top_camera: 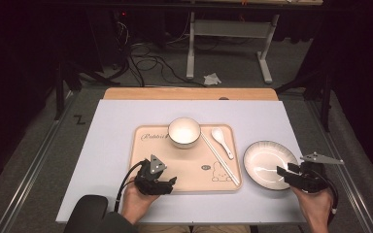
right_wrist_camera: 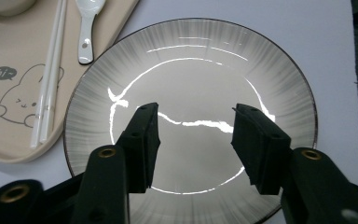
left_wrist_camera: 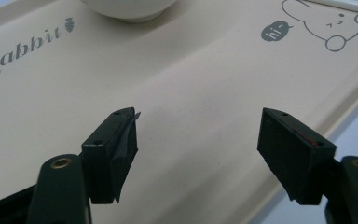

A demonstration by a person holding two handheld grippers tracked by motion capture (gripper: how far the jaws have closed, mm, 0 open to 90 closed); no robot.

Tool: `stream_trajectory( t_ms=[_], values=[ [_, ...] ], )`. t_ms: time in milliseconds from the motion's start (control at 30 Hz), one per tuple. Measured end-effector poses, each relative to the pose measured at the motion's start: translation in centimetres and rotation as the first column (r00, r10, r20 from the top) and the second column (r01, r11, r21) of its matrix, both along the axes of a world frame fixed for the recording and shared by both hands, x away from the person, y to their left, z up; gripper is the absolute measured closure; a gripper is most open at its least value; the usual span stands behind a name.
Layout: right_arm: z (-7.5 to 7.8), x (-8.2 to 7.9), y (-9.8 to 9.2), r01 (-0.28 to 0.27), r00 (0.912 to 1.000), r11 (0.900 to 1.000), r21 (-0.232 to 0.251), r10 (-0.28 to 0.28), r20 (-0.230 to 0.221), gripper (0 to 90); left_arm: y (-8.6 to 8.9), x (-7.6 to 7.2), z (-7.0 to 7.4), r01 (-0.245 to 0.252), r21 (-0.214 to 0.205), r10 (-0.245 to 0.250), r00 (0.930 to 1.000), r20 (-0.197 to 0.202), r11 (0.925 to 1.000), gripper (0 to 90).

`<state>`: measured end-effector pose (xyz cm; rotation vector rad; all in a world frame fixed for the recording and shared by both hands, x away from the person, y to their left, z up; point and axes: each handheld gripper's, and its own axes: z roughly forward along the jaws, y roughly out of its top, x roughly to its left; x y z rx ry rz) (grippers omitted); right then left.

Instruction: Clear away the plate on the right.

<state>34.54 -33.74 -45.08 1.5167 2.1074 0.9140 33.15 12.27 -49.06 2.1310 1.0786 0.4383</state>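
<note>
Tray [top_camera: 148, 167] already carries bowl [top_camera: 184, 132], chopsticks [top_camera: 221, 159] and spoon [top_camera: 222, 141]; left hand-held gripper [top_camera: 163, 184] hovers over its near edge, jaws apart, empty. Plate [top_camera: 263, 165] sits on the surface just right of the tray, not yet lifted. Right hand-held gripper [top_camera: 285, 173] hangs over it, jaws apart, nothing gripped.

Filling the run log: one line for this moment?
right tool: open over plate | left tool: open over tray

A dim room: grey carpet floor [top_camera: 233, 63], tangled cables [top_camera: 145, 60], a white desk frame [top_camera: 230, 29] beyond.
</note>
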Motion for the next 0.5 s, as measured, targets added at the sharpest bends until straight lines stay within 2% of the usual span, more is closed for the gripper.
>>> stream_trajectory(
  t_ms=[133, 300, 500],
  values=[
    [-0.3, -0.2, -0.4, 0.020, 0.9997, 0.9997, -0.013, -0.020, -0.014, 55.0, -0.2, 0.2, 0.0, 0.008, -0.001, -0.008, 1.0000, 0.004, 1.0000, 28.8],
    [-0.4, -0.7, -1.4, 0.079, 0.9969, 0.9969, -0.010, -0.079, -0.008, 54.1, -0.7, 0.3, -0.1, 0.029, 0.006, -0.029, 0.9996, 0.000, 0.9996, 28.8],
    [-0.7, -0.9, -2.2, 0.117, 0.9928, 0.9932, -0.003, -0.117, -0.028, 54.2, -0.9, 0.5, -0.1, 0.036, 0.003, -0.036, 0.9994, 0.000, 0.9994, 28.8]
  ],
)
